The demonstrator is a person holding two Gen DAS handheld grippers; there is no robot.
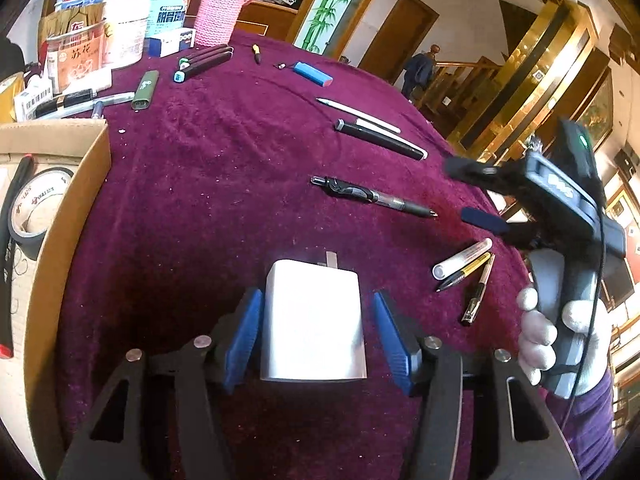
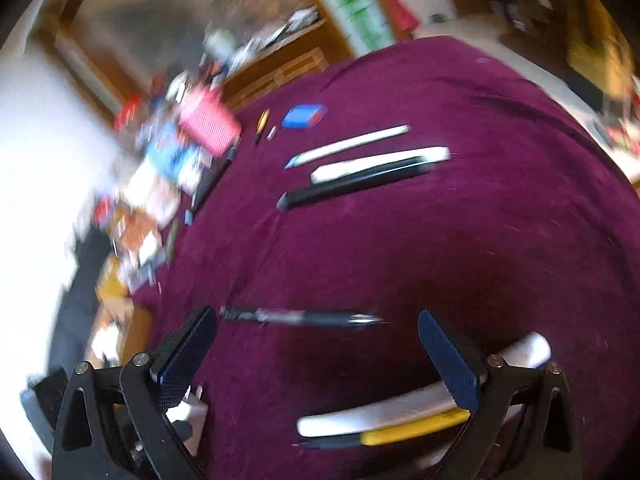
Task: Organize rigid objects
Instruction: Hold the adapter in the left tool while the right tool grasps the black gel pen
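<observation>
- Sorting the loose items is only partly under way, by my reading: most of them lie scattered on the purple-covered counter (image 1: 200, 208), and the cardboard box (image 1: 68, 216) at its left edge holds only a roll of tape (image 1: 36, 208) and a black-and-red tool, as far as can be seen.
- The left tongs (image 1: 316, 336) stand around the white charger (image 1: 314, 320), which sits on the cloth just right of the box with its plug prongs pointing away. The left blue pad lies against the charger's side; a clear gap shows at the right pad, so I take the tongs as released, not clamping it.
- The right tongs (image 2: 316, 356) are spread wide and empty, hovering over the cloth; that view is blurred. In the left view they hang well right of the box, held in a white-gloved hand (image 1: 548, 340).
- Between the right tongs' blue pads, on the cloth, lies a black gel pen (image 2: 300, 317); a white tube (image 2: 384, 412) and a yellow pen (image 2: 412, 430) lie under them, nearer the camera.
- Still out, farther from the box: a black pen (image 1: 380, 140), a white pen (image 1: 356, 110), a blue lighter (image 1: 312, 73), a green lighter (image 1: 145, 90) and dark markers (image 1: 204, 64).
- Left to do, as I judge it: close on the charger, carry it to the box, then gather the pens and lighters.
</observation>
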